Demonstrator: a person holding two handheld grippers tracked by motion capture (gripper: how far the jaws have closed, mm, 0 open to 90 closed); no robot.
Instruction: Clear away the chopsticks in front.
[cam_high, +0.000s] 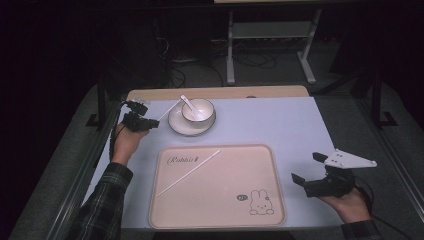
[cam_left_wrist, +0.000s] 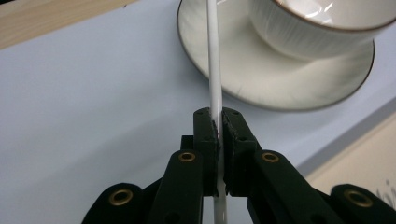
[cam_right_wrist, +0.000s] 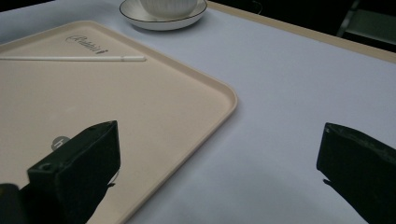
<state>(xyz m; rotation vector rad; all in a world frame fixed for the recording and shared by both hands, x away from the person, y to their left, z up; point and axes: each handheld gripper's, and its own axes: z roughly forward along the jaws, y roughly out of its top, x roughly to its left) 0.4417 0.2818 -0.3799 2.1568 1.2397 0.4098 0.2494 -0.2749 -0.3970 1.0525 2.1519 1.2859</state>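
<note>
Left gripper (cam_left_wrist: 217, 122) pinching a white chopstick (cam_left_wrist: 214, 60) beside the saucer (cam_left_wrist: 261, 79).
The chopstick's far end reaches over the saucer's rim; a second chopstick (cam_high: 189, 172) lies on the tray (cam_high: 265, 165) below the saucer, where the right gripper (cam_right_wrist: 219, 154) rests spread.

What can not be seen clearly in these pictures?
- Held chopstick: its far tip, cut off by the top edge in the left gripper view.
- Bowl: its inside, cut off there too.
- Tray writing: too small in the high view.
- Left gripper jaws: too small in the high view.
</note>
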